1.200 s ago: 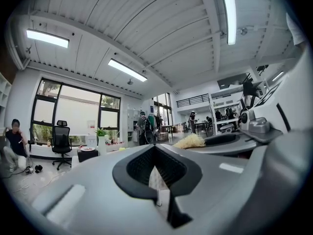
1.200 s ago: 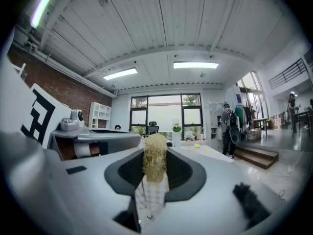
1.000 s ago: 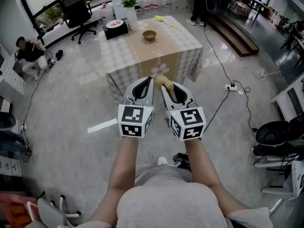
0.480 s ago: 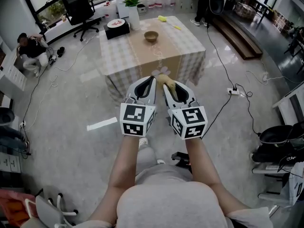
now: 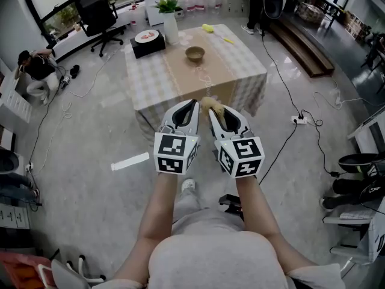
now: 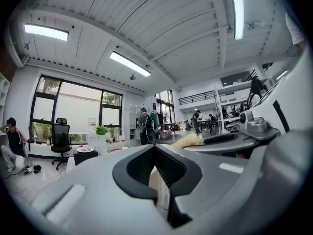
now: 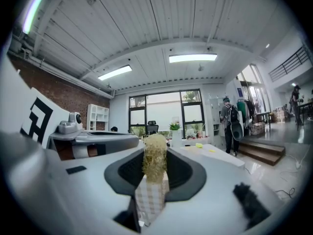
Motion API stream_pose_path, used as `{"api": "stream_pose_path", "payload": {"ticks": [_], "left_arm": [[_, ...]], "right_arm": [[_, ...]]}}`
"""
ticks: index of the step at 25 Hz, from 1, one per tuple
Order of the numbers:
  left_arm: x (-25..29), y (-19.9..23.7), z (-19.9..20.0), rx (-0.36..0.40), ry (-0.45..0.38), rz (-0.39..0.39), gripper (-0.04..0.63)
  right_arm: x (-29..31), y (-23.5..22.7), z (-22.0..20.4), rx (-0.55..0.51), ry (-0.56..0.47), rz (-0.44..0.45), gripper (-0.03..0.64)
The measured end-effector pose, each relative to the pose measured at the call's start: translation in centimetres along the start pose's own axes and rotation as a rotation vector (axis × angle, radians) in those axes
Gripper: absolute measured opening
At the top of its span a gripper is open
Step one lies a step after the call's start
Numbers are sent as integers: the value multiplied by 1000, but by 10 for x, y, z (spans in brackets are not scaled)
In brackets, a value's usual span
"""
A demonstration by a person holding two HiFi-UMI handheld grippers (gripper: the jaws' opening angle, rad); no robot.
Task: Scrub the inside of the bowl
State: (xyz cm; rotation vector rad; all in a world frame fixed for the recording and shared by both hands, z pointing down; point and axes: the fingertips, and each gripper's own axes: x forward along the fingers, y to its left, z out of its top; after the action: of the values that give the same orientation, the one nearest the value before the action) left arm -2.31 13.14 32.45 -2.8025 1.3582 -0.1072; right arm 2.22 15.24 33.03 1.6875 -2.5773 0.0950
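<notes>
Bright ceiling strip lights (image 6: 129, 63); sharp pictures, fisheye-bent edges.

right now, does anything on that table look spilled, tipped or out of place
Nothing stands out. The bowl sits upright on the table, the potted plant stands straight, and no spill shows.

I note a cloth-covered table (image 5: 150, 80) — on it a potted plant (image 5: 168, 8) and a plate (image 5: 147, 36) atop a black box (image 5: 143, 47). Black office chair (image 5: 96, 12) beyond; a person (image 5: 36, 68) seated far left; power strip (image 5: 299, 118) on the floor (image 5: 90, 137), right.
</notes>
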Motion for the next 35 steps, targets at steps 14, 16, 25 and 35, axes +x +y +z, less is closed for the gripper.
{"api": "stream_pose_path", "payload": {"ticks": [14, 16, 25, 35], "left_arm": [[72, 83, -7, -45, -17, -38, 3], [80, 95, -9, -49, -13, -44, 3], [118, 130, -16, -49, 4, -95, 3], [144, 147, -13, -54, -5, -100, 3]], "right_arm": [[105, -23, 4, -21, 10, -49, 106], [117, -25, 2, -14, 15, -61, 105], [165, -43, 2, 3, 23, -99, 106], [186, -63, 4, 14, 22, -115, 106]]}}
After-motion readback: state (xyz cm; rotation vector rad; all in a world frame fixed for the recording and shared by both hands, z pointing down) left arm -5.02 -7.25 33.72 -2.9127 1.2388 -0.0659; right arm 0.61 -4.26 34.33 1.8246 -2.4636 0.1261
